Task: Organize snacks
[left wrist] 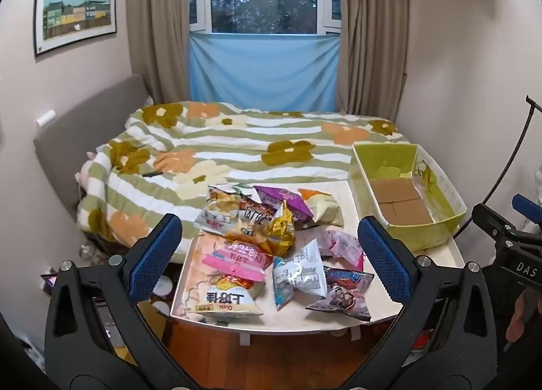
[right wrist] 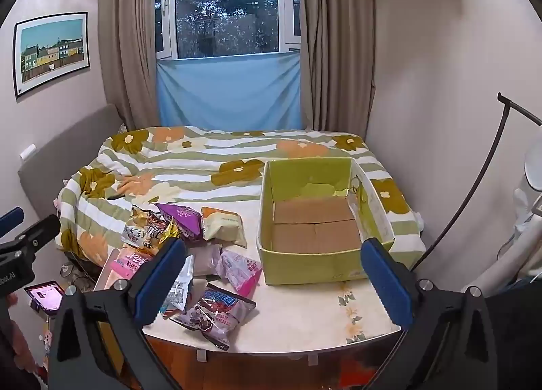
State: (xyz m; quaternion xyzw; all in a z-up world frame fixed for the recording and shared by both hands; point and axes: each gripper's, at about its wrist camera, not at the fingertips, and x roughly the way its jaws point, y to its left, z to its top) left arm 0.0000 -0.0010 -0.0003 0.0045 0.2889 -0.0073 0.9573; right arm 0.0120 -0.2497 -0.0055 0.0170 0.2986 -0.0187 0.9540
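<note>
Several snack packets lie in a heap on the white table (left wrist: 342,317), among them a large cream chip bag (left wrist: 220,288), a gold packet (left wrist: 283,229), a purple packet (left wrist: 283,202) and a dark purple packet (left wrist: 344,295). An empty green cardboard box (left wrist: 404,186) stands at the table's right side; it also shows in the right wrist view (right wrist: 313,217). My left gripper (left wrist: 271,254) is open and empty, held above the table's near edge over the heap. My right gripper (right wrist: 274,274) is open and empty, in front of the box.
A bed with a flowered quilt (left wrist: 237,146) lies beyond the table, under a window with curtains. A lit phone (right wrist: 45,295) sits low at the left. A black stand (right wrist: 474,207) leans at the right by the wall.
</note>
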